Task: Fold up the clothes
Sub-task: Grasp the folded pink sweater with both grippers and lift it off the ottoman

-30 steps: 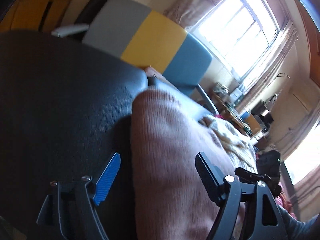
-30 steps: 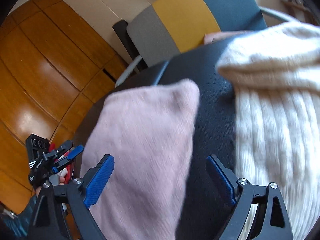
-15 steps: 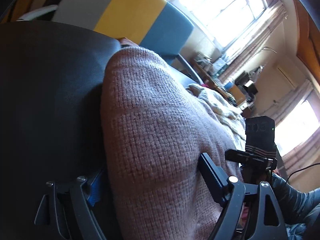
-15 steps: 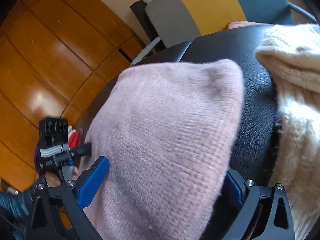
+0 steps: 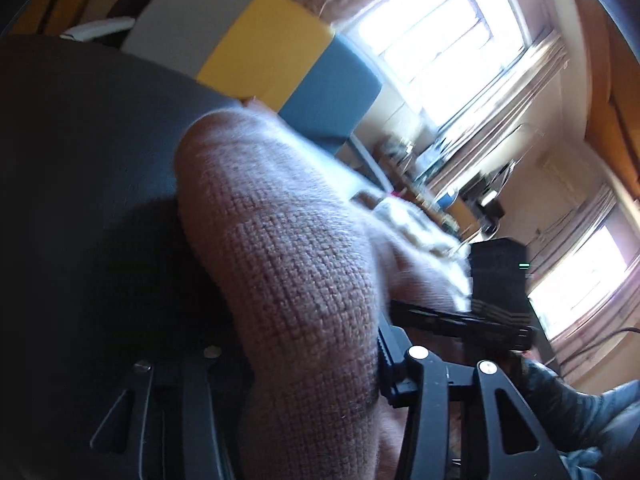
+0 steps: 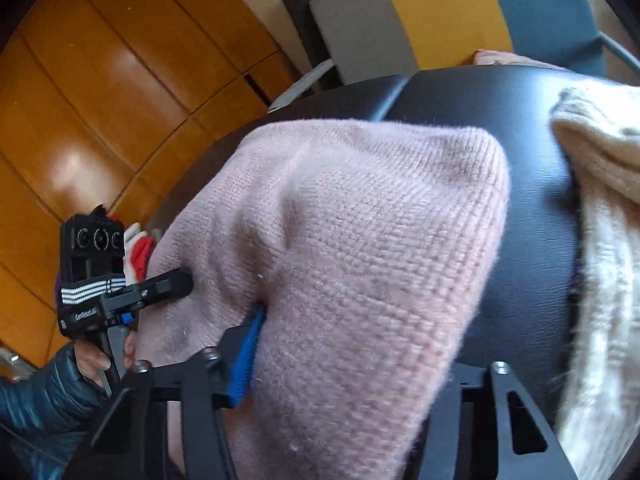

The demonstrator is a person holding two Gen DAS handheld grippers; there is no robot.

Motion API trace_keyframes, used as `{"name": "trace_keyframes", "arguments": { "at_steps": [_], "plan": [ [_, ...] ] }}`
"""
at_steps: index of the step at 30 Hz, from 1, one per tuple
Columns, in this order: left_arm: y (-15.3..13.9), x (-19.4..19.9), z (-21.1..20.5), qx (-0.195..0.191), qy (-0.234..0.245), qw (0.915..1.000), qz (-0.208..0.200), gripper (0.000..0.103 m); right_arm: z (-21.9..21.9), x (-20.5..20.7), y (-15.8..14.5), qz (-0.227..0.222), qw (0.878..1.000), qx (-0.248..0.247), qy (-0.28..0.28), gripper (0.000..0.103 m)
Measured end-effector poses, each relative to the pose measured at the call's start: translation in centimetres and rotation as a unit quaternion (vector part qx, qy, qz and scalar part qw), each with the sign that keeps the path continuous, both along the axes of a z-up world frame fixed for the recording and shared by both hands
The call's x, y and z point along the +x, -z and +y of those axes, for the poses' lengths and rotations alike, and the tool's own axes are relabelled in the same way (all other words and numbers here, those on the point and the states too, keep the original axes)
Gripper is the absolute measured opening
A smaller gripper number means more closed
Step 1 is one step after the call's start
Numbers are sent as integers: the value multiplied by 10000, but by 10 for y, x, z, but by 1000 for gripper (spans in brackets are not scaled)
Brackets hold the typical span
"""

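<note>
Now pink knit sweater (image 6: 360, 240) bunched between both closing hand-held grippers' fingers, pads pressing it.

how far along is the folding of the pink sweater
Early. Done: nothing looks neatly folded yet; the cream sweater lies loose on the black surface. In hand: both tongs, left and right, are closing on bunched pink sweater. Left: the folds themselves, then the cream one.

Both wrist cameras sit very close above the pink knitted sweater (image 5: 296, 272) on the black leather surface (image 5: 80, 168), looking forward and down. The left view faces the bright window (image 5: 440, 40); the right faces orange wooden panelling (image 6: 100, 80). Both share the sweater and the grey-yellow-blue chair back (image 6: 420, 12).
</note>
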State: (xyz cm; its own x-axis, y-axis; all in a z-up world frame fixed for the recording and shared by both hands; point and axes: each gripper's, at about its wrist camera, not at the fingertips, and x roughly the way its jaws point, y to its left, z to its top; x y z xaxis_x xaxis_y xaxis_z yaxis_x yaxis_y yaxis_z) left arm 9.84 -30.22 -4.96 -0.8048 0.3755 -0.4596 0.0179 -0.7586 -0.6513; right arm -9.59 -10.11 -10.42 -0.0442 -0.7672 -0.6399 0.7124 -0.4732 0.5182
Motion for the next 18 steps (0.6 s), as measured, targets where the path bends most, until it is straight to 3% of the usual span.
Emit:
{"name": "trace_keyframes", "arguments": {
  "at_steps": [5,8,10,14,18],
  "plan": [
    [-45,72,-19,-72,-551,9966,606,47,-62,29,-28,-27,9962,-336,-807,44],
    [-90,130,-37,-503,-1204,9862,1022,47,-117,51,-59,138,9866,-610,-1509,44],
    [-119,167,-48,-854,-1637,9746,1269,47,-159,67,-87,269,9753,-904,-1997,43],
    [-170,242,-68,-1504,-2757,9342,1694,48,-246,108,-148,586,9417,-1447,-2980,43],
    [-199,307,-87,-1911,-3894,8808,1899,48,-337,165,-204,967,8950,-1874,-3931,43]
  ]
}}
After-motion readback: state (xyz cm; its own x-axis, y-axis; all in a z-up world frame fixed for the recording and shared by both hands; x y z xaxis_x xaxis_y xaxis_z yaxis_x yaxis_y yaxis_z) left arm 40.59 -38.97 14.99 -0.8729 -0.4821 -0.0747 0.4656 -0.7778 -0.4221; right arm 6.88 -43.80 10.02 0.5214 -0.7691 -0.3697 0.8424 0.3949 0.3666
